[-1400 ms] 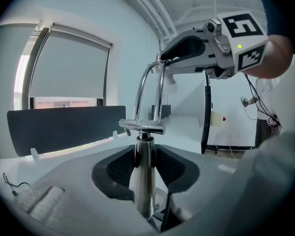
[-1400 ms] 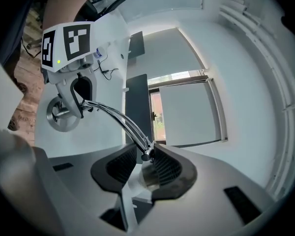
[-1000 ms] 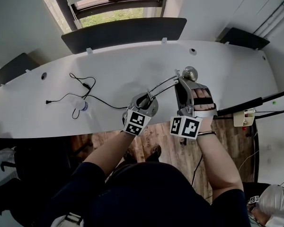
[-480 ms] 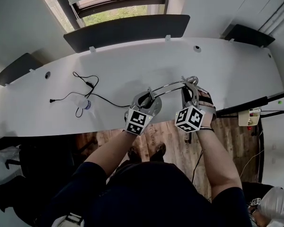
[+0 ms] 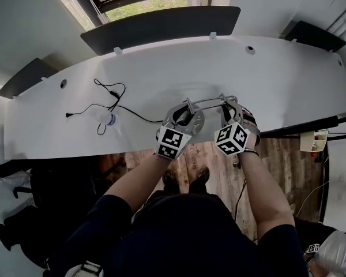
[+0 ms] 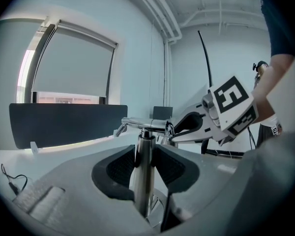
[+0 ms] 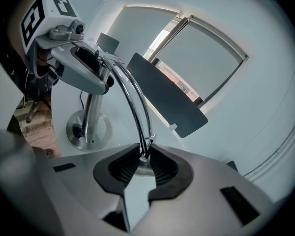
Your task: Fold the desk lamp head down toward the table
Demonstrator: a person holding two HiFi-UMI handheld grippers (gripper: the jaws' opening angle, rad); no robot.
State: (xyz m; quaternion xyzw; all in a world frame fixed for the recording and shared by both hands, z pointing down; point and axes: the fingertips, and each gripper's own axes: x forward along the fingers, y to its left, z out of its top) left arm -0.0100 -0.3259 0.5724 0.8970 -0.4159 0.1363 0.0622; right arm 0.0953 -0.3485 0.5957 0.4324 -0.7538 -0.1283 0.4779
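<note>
The left tool (image 6: pixel 145 162) is clamped on the upright lamp post (image 6: pixel 143 181), as a second ago; its jaws stand rather wide around it. The right tool (image 7: pixel 143 162) has come down and rolled; its jaws are closing on the tip of the lamp arm (image 7: pixel 132 95), right of the post. The lamp head (image 5: pixel 233 101), earlier high and far from the post, is now low over the counter (image 5: pixel 161 74), mostly hidden by this tool.

Long white table (image 5: pixel 288 79): black cable (image 5: pixel 112 93) lying at left, round lamp base (image 7: pixel 102 132) near front edge
</note>
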